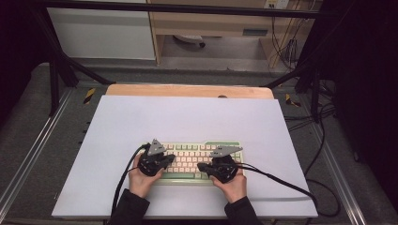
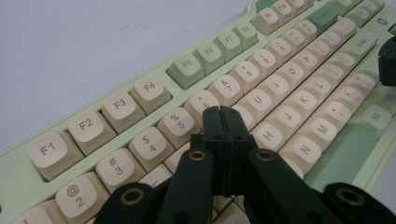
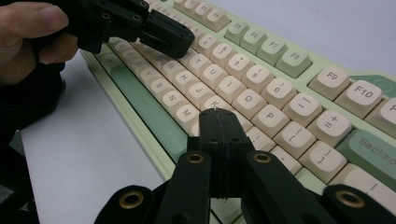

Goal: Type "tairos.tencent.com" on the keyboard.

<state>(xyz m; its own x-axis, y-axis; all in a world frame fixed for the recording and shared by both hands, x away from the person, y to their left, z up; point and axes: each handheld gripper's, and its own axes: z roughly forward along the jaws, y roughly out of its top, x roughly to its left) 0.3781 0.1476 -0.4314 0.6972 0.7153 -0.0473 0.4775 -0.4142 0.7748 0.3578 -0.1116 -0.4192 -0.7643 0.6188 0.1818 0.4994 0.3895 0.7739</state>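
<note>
Meanwhile, a person held two black grippers over a pale green keyboard (image 1: 187,161) with cream keys that lay at the near middle of a white table (image 1: 141,122). The left gripper (image 2: 223,115), its jaws pressed together and holding nothing, hovered above the number and upper letter rows near the 6 key. The right gripper (image 3: 217,116), its jaws likewise closed and empty, pointed at the K key, while the person's left hand (image 3: 28,32) gripped the other tool beyond.
</note>
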